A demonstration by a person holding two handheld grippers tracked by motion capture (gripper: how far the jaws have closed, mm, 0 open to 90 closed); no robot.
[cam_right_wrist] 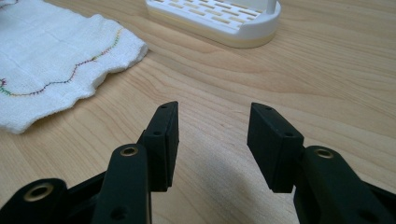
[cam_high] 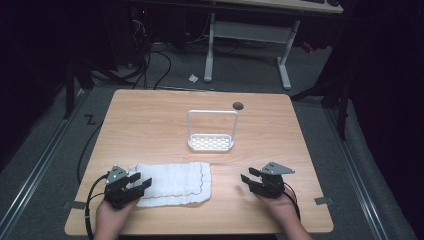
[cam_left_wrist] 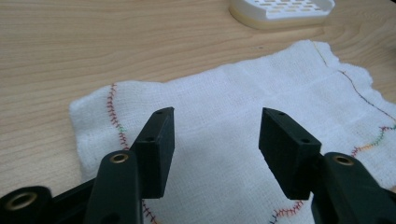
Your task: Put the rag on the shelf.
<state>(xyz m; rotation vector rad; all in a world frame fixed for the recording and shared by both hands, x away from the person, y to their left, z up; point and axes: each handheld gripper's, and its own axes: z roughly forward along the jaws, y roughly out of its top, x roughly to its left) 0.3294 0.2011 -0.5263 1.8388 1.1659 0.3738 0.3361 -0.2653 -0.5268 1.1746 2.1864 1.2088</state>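
A white cloth (cam_high: 175, 183) with coloured stitching along its hem lies flat near the front left of the wooden table (cam_high: 150, 125). My left gripper (cam_high: 138, 181) hovers over the cloth's left end, open, with the cloth (cam_left_wrist: 224, 121) spread under its jaws. To the right of the cloth, my right gripper (cam_high: 248, 176) is open over bare wood, nothing between its jaws. The cloth's right edge (cam_right_wrist: 56, 60) lies ahead and to the left in the right gripper view. A white rack (cam_high: 211, 131) with a slotted base and an upright hoop handle stands at the table's centre.
A dark round hole (cam_high: 238, 105) sits in the tabletop behind the rack. The rack's slotted base (cam_right_wrist: 219, 18) shows ahead of the right gripper, and the rack's base (cam_left_wrist: 280, 9) lies beyond the cloth. Cables and a desk frame (cam_high: 247, 45) stand on the floor beyond the table.
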